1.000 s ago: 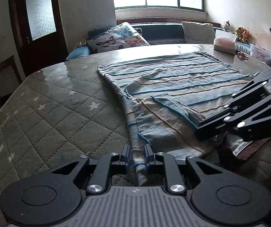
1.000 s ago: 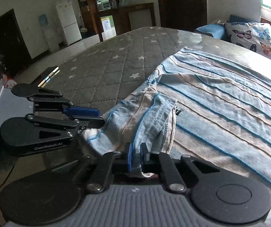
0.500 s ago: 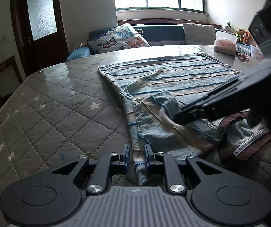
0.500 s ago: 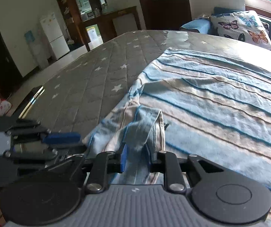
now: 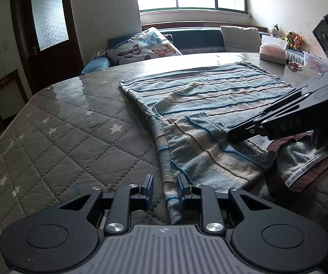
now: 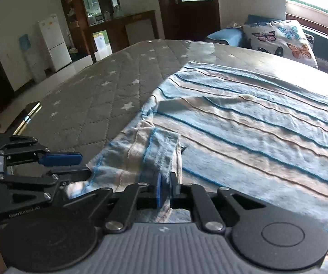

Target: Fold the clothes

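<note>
While the striped garment [image 5: 209, 105] lies spread on the quilted mattress [image 5: 61, 137], the left gripper [image 5: 164, 187] stands parted around its hem strip. In the right wrist view, the right gripper [image 6: 165, 182] pinches a fold of it.

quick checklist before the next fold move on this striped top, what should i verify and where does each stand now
1. Right gripper shut on a fold of the striped top: ok.
2. Left gripper gripping the sleeve edge: not ok, its jaws stand open around the cloth.
3. Body of the top lying flat on the mattress: ok, only light wrinkles.
4. Near end smooth: not ok, it is bunched by the grippers.
5. Other garment apart from the top: cannot tell.
</note>
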`<state>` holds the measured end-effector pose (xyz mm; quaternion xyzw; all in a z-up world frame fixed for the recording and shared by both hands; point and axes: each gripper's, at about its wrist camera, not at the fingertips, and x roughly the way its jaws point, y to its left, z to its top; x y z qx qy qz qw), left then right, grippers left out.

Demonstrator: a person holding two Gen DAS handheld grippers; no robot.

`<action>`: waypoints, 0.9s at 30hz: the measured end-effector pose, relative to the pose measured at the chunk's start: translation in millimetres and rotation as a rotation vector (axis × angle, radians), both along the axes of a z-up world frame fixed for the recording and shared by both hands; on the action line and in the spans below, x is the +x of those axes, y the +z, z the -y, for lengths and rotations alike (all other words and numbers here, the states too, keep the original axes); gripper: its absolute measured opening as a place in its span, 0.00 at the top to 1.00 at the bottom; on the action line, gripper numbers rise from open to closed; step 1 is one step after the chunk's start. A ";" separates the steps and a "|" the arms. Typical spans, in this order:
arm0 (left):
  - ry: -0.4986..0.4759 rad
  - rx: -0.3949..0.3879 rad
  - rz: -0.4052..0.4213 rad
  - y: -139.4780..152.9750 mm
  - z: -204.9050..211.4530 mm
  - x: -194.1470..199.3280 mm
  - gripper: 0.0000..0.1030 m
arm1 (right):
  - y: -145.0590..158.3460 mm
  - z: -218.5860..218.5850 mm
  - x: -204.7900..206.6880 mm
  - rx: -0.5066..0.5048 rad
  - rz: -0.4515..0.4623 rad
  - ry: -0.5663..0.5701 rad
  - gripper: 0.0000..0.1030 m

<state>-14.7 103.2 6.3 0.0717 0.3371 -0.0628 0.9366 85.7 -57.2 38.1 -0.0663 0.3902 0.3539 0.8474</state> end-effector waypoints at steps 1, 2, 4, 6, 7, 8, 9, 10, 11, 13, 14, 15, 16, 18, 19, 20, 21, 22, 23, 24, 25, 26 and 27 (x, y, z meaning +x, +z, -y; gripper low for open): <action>0.000 0.001 -0.001 1.6 0.3 0.6 0.76 | 2.4 2.0 -2.3 0.003 0.008 0.007 0.91; 0.000 0.001 -0.002 3.2 0.6 1.2 0.76 | 5.1 3.8 -5.1 0.006 0.017 0.017 0.91; -0.005 -0.007 0.004 8.3 1.9 4.1 0.76 | 12.5 6.5 -15.3 0.012 0.042 0.066 0.91; -0.020 -0.029 0.019 15.2 5.5 10.3 0.76 | 15.9 6.6 -24.3 0.007 0.056 0.116 0.91; -0.032 -0.035 0.024 17.8 8.8 14.6 0.76 | 16.0 5.8 -28.6 0.000 0.057 0.140 0.91; -0.047 -0.036 0.027 18.8 13.9 20.3 0.76 | 15.4 5.0 -32.5 -0.006 0.052 0.163 0.91; -0.062 -0.036 0.030 19.6 19.2 26.1 0.76 | 13.4 4.1 -35.4 -0.012 0.042 0.180 0.91; -0.077 -0.036 0.033 20.4 24.6 31.9 0.76 | 10.6 3.2 -37.6 -0.020 0.036 0.193 0.91; -0.093 -0.037 0.030 19.5 29.5 39.0 0.77 | 7.4 2.5 -39.6 -0.028 0.030 0.201 0.91; -0.109 -0.037 0.013 14.6 36.8 54.2 0.77 | 2.2 3.5 -42.6 -0.031 0.026 0.199 0.89; -0.112 -0.035 0.004 11.6 39.4 60.9 0.77 | 0.2 4.5 -44.1 -0.030 0.026 0.199 0.89; -0.109 -0.028 -0.009 7.4 40.7 66.1 0.77 | -0.9 5.3 -45.5 -0.027 0.025 0.199 0.87; -0.106 -0.022 -0.022 3.0 41.9 71.2 0.77 | -0.7 6.0 -46.5 -0.023 0.023 0.199 0.83; -0.111 -0.007 -0.029 -3.5 42.5 73.3 0.77 | -0.3 10.5 -49.0 -0.015 0.019 0.194 0.82; -0.114 0.000 -0.032 -6.7 42.7 74.0 0.77 | 0.0 13.7 -50.2 -0.011 0.019 0.189 0.82; -0.112 0.001 -0.032 -6.4 42.7 72.6 0.76 | 0.8 17.0 -51.0 -0.007 0.019 0.183 0.82; -0.109 0.001 -0.031 -5.7 42.7 70.8 0.76 | 2.0 21.4 -51.5 -0.001 0.019 0.173 0.81; -0.106 0.001 -0.030 -4.9 42.7 69.1 0.76 | 4.1 27.5 -51.7 0.006 0.020 0.158 0.80; -0.107 -0.003 -0.025 -3.3 43.5 65.3 0.76 | 6.6 34.8 -51.9 0.015 0.021 0.139 0.79; -0.109 -0.008 -0.020 -1.6 44.5 61.2 0.76 | 9.9 44.1 -52.3 0.026 0.020 0.114 0.74; -0.115 -0.010 -0.013 0.2 46.4 55.9 0.76 | 12.3 54.0 -52.7 0.033 0.022 0.085 0.70; -0.121 -0.012 -0.006 2.0 48.4 50.5 0.76 | 13.5 65.1 -53.3 0.034 0.027 0.049 0.69; -0.126 -0.012 -0.004 1.7 51.0 45.1 0.76 | 14.7 76.2 -53.9 0.035 0.033 0.013 0.68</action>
